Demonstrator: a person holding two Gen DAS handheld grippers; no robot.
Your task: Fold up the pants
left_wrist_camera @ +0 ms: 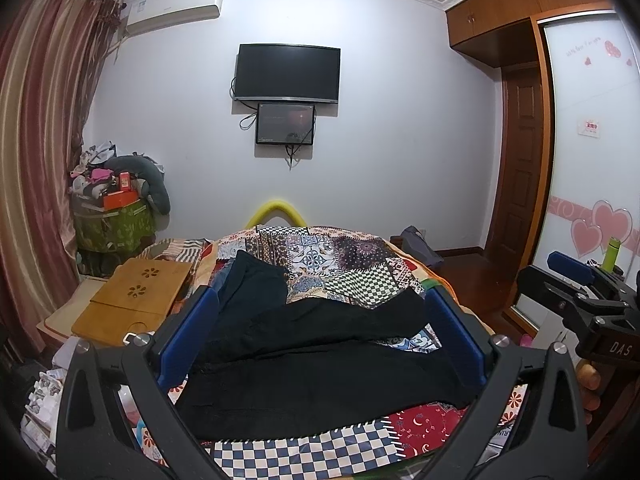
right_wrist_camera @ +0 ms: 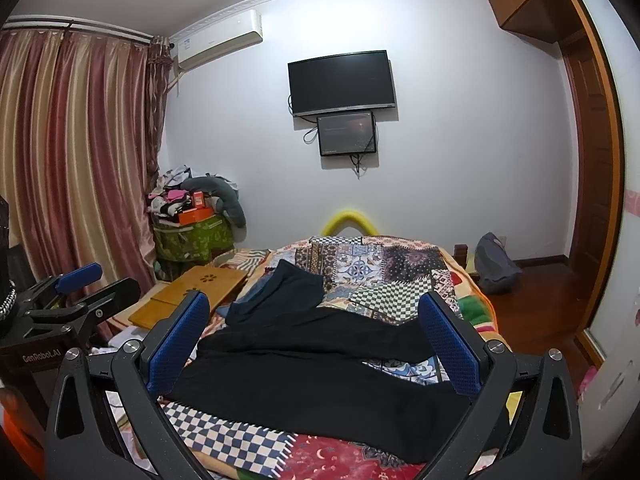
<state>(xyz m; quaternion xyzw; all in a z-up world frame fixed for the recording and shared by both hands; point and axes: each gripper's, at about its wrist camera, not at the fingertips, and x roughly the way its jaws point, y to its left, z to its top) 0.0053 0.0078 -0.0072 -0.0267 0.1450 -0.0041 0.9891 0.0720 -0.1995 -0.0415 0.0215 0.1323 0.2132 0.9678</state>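
Pants (left_wrist_camera: 320,360) lie spread out on the quilt (left_wrist_camera: 352,264), legs running right. Left gripper (left_wrist_camera: 320,320) and right gripper (right_wrist_camera: 316,344) both hover above, jaws spread wide, touching nothing.

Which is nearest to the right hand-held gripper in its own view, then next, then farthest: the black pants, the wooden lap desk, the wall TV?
1. Black pants: between the open fingers of the right hand-held gripper, on the bed.
2. Wooden lap desk: farther back, left.
3. Wall TV: on the far wall, above.
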